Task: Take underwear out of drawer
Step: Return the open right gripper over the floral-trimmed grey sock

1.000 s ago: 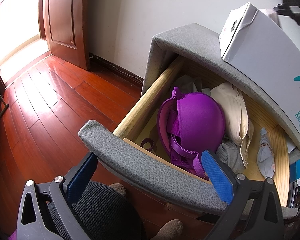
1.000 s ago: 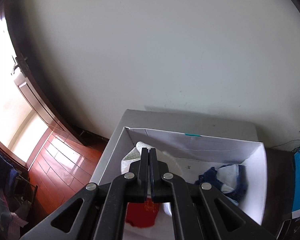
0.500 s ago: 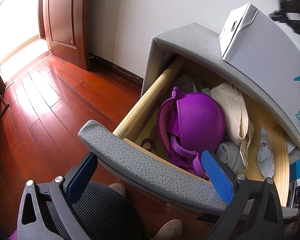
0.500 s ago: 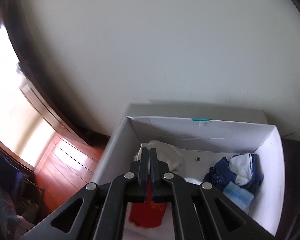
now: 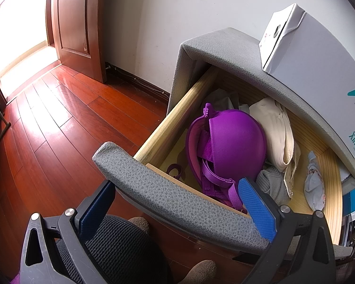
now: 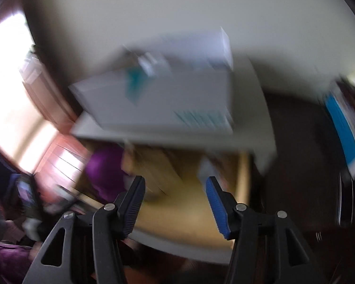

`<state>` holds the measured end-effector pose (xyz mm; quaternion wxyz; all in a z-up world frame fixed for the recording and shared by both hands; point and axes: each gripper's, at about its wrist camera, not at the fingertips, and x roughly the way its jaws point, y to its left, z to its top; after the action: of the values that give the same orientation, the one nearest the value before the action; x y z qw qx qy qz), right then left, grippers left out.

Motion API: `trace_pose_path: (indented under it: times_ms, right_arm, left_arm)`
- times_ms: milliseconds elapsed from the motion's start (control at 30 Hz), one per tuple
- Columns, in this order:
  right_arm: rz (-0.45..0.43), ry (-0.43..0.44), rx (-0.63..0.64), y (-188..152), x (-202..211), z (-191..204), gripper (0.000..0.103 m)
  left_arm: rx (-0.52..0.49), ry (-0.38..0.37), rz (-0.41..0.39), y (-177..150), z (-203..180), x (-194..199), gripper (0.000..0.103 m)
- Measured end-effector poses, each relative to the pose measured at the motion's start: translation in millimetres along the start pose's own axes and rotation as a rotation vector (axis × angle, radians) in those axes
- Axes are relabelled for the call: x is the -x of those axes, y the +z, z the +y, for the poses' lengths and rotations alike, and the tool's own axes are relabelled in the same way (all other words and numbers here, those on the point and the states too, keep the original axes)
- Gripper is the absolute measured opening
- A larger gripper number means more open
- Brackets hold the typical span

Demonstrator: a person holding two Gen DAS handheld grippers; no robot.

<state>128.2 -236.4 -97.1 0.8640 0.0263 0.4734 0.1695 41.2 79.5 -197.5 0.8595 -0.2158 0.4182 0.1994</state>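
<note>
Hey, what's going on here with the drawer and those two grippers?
A person is emptying an open drawer of underwear. The left gripper is open, straddling the drawer's padded grey front without gripping it. Inside lie a purple bra, a cream garment and a pale sock. The right gripper is open and empty, its view blurred by motion, facing the drawer below the white box on top.

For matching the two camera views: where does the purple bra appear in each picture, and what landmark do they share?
Left wrist: purple bra at centre, in the open drawer.
Right wrist: blurred purple patch, left of centre.
Shared landmark: white box on top of the cabinet.
</note>
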Motion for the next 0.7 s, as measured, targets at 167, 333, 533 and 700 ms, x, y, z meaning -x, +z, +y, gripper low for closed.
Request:
trace_pose_path:
  times_ms: [167, 333, 533, 700]
  right_arm:
    - [0.132, -0.060, -0.075, -18.7, -57.8, -23.1, 0.055]
    - [0.239, -0.159, 0.037, -17.9, -101.4, -20.7, 0.055]
    - [0.338, -0.230, 0.248, -16.0, -135.1, 1.3, 0.055]
    - [0.430, -0.228, 0.294, -18.2, -155.7, 0.5, 0.055]
  left_arm:
    - [-0.002, 0.001, 0.001, 1.8, -0.4, -0.8, 0.103]
    - [-0.002, 0.001, 0.002, 1.6, -0.4, -0.8, 0.103]
    - [-0.002, 0.001, 0.001, 1.4, -0.5, -0.7, 0.103]
    - [-0.001, 0.002, 0.001, 1.5, -0.3, -0.6, 0.103]
